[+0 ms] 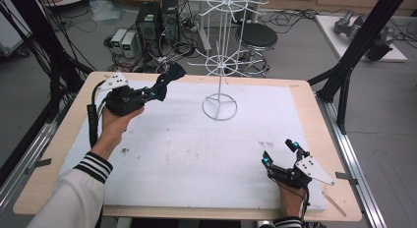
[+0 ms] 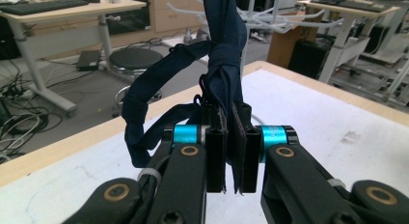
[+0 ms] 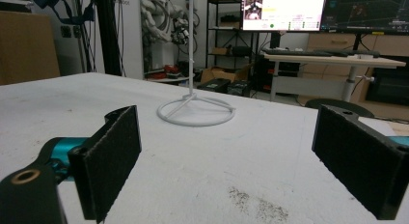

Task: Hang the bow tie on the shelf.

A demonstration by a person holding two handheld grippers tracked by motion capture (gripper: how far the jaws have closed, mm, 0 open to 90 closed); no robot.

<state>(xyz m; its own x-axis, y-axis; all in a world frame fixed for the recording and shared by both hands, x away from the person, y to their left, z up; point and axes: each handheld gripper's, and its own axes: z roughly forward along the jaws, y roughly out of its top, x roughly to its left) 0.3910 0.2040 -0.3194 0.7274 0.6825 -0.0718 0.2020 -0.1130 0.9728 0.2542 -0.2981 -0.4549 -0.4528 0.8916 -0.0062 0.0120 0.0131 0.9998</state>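
High view — two tools (image 1: 156, 92) (image 1: 280, 153) (one strap (image 1: 169, 76))

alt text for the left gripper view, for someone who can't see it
The left gripper is shut on a dark navy fabric strap, which rises from its black jaws and loops off to the left. Below lies the white foam-covered table with its pale wooden edge; a white wire display rack stands behind the strap.

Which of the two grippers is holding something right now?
The left gripper: its jaws are clamped on a dark blue fabric band, while the right gripper sits open with nothing between its jaws.
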